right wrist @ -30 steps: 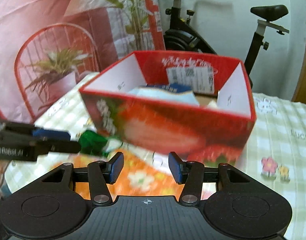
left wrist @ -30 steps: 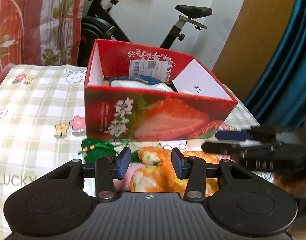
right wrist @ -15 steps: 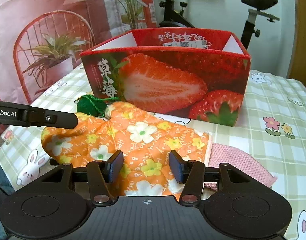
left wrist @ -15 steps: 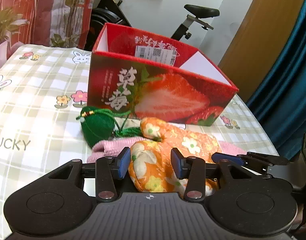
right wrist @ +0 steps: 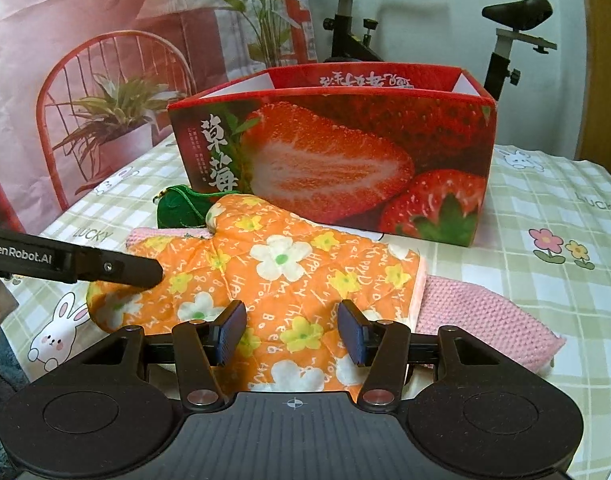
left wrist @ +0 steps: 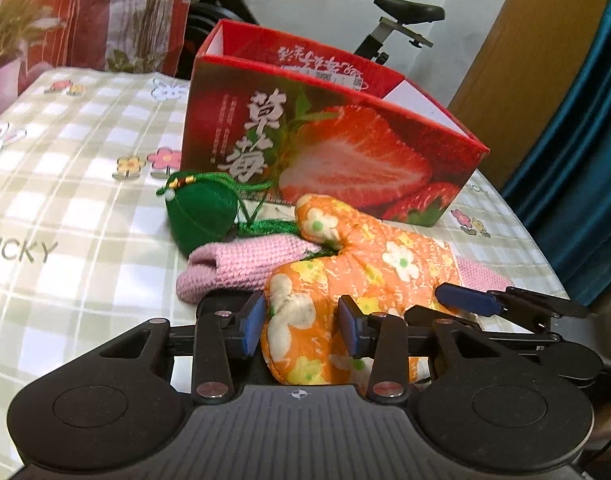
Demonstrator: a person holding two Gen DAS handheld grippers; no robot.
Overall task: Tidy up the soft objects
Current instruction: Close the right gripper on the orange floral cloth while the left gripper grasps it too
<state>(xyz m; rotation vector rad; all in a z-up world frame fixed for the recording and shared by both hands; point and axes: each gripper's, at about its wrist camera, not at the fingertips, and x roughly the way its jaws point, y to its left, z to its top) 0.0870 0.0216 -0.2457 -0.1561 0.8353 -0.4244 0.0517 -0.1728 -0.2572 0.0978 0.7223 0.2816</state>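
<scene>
Low over the checked tablecloth [left wrist: 65, 184], both claws, aimed at the orange floral oven mitt [right wrist: 289, 264]. Lying flat in front of the strawberry box [right wrist: 337, 152], on top of a pink knitted piece [left wrist: 233, 264], long axis running left to right across the near edge of the table: fingertip end to the left, cuff end to the right, thumb sticking up toward the box. Beside the thumb, on the left, a green tasselled pouch [left wrist: 201, 216], touching the pink knit.

Left gripper [left wrist: 301, 330] straddling the rounded fingertip end of the mitt, jaws closing at this moment with the padded fabric between them; pads just beside the cloth, not yet visibly pressing. Right gripper [right wrist: 291, 330] released, blue pads apart, hanging over the middle-to-cuff part of the mitt, fabric showing between and under the pads but ungripped.

Key relation, as a judgement: mitt lengthwise across both claws, one at each end, so a two-point lift looks set up, left end pinched first. Box directly beyond, on the far side, open top above the mitt's level; so up, then away over the near wall. Box contents hidden from here.
</scene>
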